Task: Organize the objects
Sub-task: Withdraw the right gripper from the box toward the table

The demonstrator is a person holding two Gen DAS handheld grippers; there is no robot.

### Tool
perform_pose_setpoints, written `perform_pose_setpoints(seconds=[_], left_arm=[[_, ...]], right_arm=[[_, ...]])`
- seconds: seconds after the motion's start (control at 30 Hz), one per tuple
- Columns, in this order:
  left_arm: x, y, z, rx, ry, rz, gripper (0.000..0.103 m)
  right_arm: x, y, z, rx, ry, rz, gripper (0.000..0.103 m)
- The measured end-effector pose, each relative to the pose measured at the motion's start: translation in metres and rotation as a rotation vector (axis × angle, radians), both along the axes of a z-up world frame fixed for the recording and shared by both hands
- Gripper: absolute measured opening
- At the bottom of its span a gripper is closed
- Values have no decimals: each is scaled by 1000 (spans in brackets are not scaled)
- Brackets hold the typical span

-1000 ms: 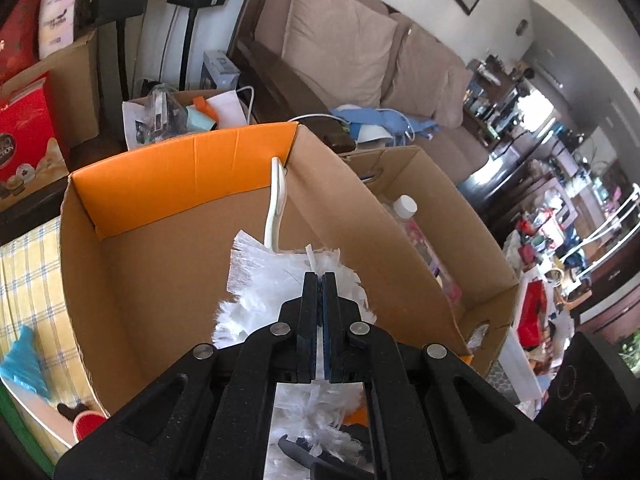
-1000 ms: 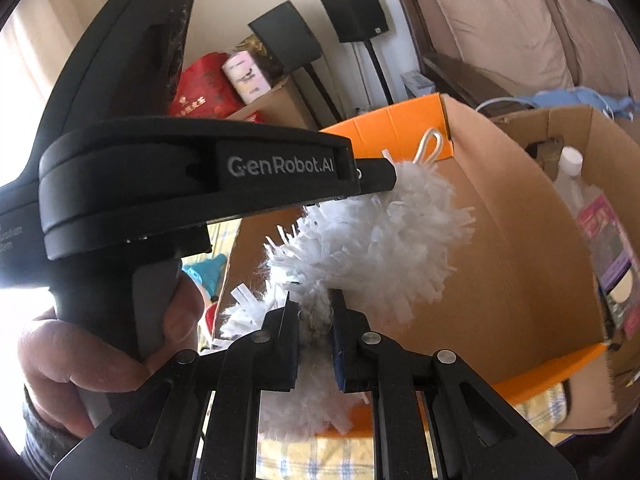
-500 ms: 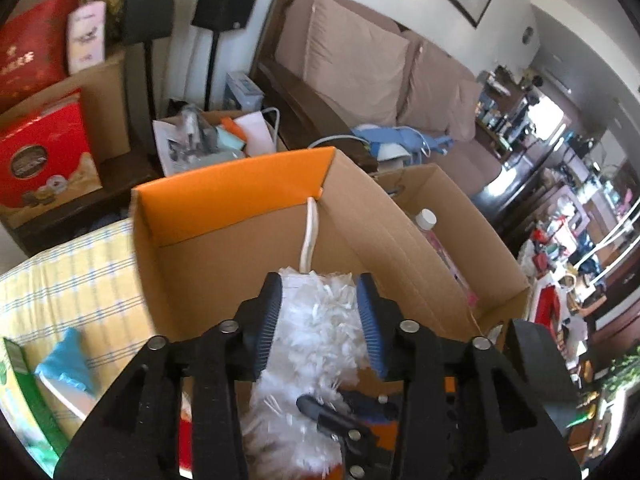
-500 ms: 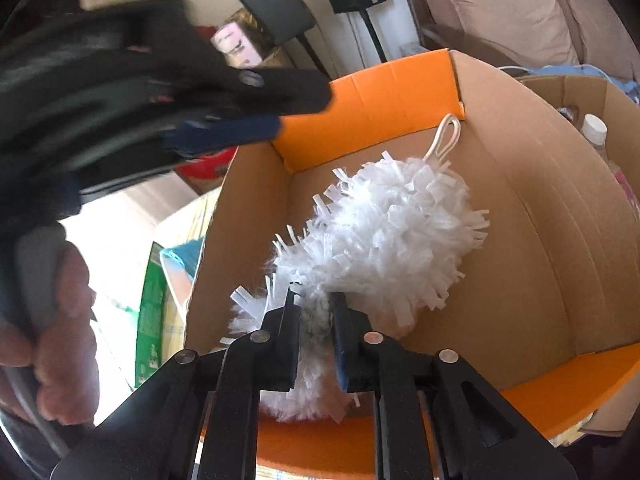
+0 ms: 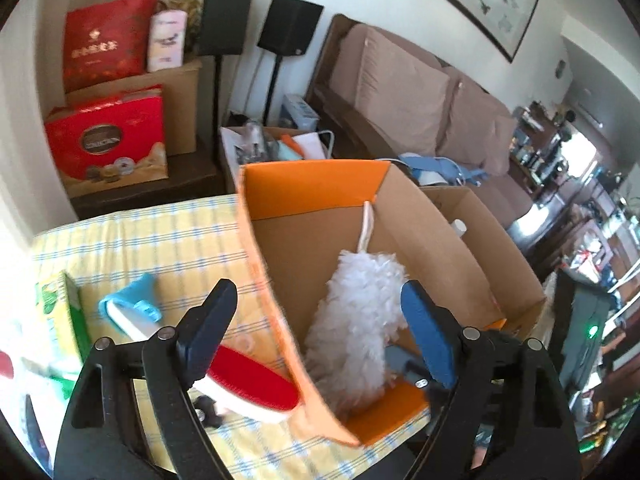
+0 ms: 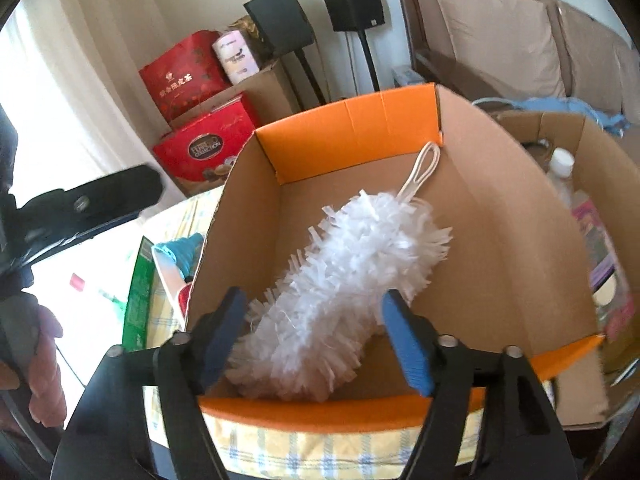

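A fluffy white duster [image 6: 344, 268] with a loop handle lies inside the cardboard box [image 6: 504, 240] that has orange flaps. My right gripper [image 6: 314, 308] hovers over the duster's near end. Its jaws are opening and the blue pads stand clear of the fibres on both sides. My left gripper [image 5: 318, 300] hangs back over the box's left wall [image 5: 276, 312], jaws opening too, nothing pressed between them. From there the duster [image 5: 356, 320] shows resting in the box. In the right wrist view the left gripper's body [image 6: 80, 204] and the person's hand [image 6: 44, 380] are at the far left.
On the yellow checked cloth [image 5: 160, 240] left of the box lie a red-and-white brush [image 5: 248, 384], a blue-handled brush [image 5: 132, 308] and a green carton [image 5: 60, 312]. A second cardboard box [image 6: 592, 148] on the right holds a bottle [image 6: 560, 160]. Behind stand red gift boxes, speakers and a sofa.
Both grippers let go of the duster and spread their jaws. The left gripper drew back and left, out of the box. The duster now lies loose in the box.
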State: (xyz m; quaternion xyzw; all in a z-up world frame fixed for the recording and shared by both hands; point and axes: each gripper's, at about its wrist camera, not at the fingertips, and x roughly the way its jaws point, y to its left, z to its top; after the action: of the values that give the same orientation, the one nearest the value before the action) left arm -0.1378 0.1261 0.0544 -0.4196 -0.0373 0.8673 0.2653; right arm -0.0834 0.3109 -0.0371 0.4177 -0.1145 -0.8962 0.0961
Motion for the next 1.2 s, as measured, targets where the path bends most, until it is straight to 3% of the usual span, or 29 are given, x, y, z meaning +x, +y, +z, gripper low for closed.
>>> perform_pose_setpoints(seconds=[0.07, 0.13, 0.2, 0.4, 0.53, 1.2], left_arm=[[5, -8, -1, -4, 5, 12, 83], [9, -17, -1, 6, 2, 26, 93], [14, -24, -2, 14, 3, 34, 94], [29, -40, -1, -19, 35, 77, 103], [40, -55, -3, -33, 50, 111, 103], [76, -116, -17, -77, 59, 264, 103]], right_arm=[[4, -2, 4, 39, 13, 2, 82], [7, -3, 8, 63, 23, 7, 84], [9, -5, 10, 78, 26, 12, 87], [16, -14, 19, 122, 49, 18, 87], [22, -22, 26, 150, 73, 22, 103], [40, -75, 46, 183, 125, 98, 103]])
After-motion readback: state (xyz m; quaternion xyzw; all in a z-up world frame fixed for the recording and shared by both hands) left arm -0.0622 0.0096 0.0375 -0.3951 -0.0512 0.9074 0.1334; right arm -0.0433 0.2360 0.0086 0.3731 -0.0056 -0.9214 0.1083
